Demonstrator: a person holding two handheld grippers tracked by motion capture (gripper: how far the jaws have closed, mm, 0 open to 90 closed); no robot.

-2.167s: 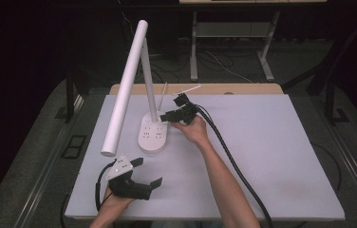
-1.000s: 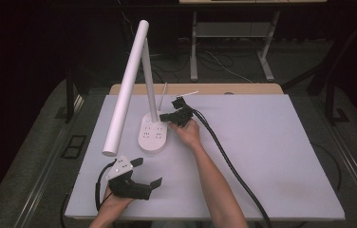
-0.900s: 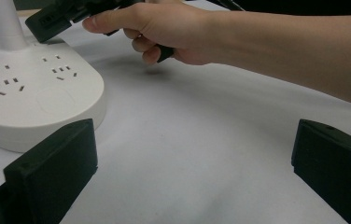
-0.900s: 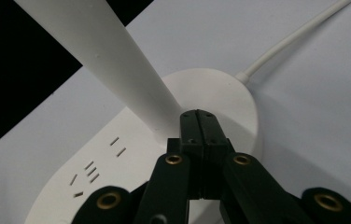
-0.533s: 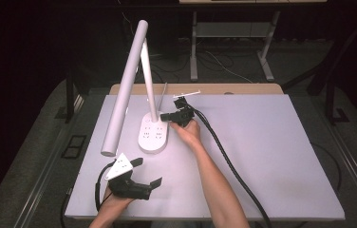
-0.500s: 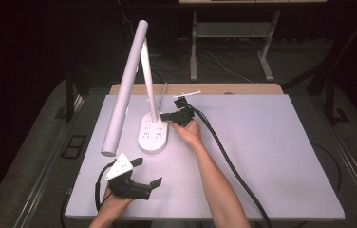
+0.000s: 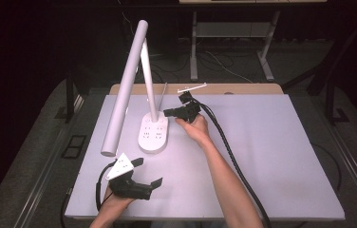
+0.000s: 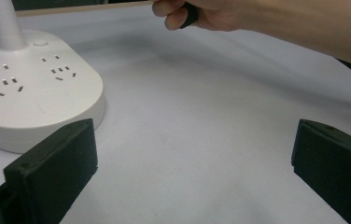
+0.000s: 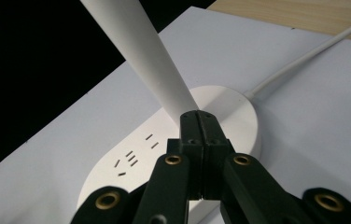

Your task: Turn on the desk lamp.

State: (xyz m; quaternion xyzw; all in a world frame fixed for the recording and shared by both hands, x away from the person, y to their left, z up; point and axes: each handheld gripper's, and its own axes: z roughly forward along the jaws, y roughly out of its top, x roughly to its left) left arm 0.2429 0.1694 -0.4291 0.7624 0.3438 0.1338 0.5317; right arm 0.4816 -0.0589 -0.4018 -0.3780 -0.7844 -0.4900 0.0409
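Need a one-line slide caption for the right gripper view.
Right gripper, jaws shut and empty, poised over the white desk lamp base beside its stem.

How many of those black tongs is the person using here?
2. The left tongs sit open near the table's front edge, in the person's left hand. The right tongs are shut with nothing between them, pointing at the white lamp base.

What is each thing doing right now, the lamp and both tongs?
Lamp: standing upright on the table, light bar tilted down, sockets empty.
Left tongs: open, holding nothing.
Right tongs: shut, empty, tips by the lamp's post.
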